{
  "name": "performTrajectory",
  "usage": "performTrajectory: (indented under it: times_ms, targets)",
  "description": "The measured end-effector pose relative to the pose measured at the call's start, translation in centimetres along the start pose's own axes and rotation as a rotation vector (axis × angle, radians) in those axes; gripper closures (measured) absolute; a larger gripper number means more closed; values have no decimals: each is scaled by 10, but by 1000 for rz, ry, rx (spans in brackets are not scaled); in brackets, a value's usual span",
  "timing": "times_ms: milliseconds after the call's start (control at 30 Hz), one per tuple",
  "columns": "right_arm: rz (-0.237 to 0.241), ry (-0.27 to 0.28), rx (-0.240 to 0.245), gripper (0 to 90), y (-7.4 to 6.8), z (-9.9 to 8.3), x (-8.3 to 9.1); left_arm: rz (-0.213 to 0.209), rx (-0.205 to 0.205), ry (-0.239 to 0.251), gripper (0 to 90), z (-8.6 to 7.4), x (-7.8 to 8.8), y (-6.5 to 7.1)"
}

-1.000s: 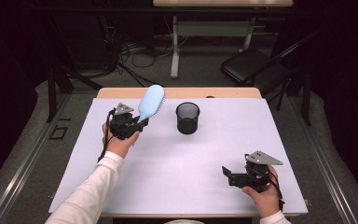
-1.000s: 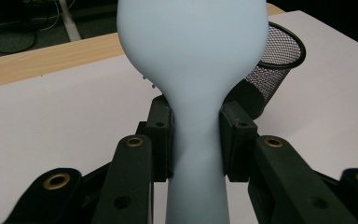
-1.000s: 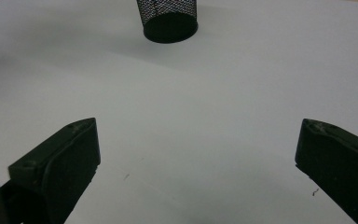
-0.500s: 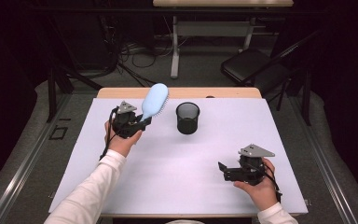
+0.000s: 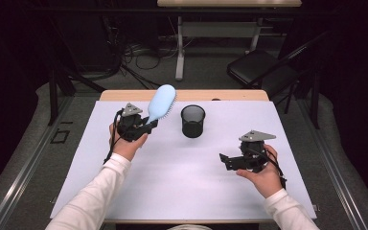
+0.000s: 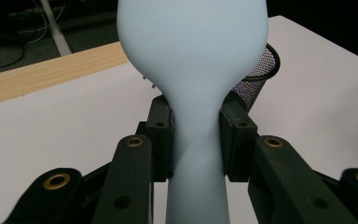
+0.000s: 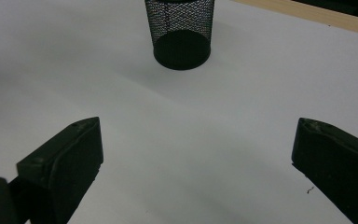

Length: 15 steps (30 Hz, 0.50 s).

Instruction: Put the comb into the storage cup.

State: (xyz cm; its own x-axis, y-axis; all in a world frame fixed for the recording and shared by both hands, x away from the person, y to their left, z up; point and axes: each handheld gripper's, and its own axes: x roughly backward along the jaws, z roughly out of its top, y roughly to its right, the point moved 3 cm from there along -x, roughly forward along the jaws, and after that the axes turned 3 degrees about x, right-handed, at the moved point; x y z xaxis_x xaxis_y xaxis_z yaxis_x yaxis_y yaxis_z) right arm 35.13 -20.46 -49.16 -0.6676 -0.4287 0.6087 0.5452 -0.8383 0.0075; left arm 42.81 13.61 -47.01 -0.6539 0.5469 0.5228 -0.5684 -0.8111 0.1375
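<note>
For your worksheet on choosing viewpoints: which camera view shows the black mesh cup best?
The high view: the whole mesh cup stands clear on the white table. The right gripper view cuts off its rim; in the left gripper view the blue hairbrush hides most of it.

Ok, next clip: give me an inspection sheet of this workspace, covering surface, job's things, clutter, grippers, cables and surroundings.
Surface: white table top with a wooden strip along the far edge.
Job's things: light blue hairbrush held by its handle, head raised toward the far edge; black mesh cup standing upright, apart from the brush.
Clutter: nothing seen.
Grippers: left gripper has its jaws shut on the brush handle; right gripper has its jaws open with nothing between them, pointing toward the cup.
Cables: one trails from each gripper along the hand; a tangle of cables lies on the floor beyond the table.
Surroundings: dark room, black folding chair, another table's legs.
</note>
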Motion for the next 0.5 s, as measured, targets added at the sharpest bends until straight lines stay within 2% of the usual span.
performTrajectory:
  times_ms: [267,500]
  targets:
    - [30,-2,11,25,0,19,-5,0,-7,0,691,-1,-1,2]
    - [36,-26,2,28,7,32,-20,-1,-9,-5,691,-1,-5,2]
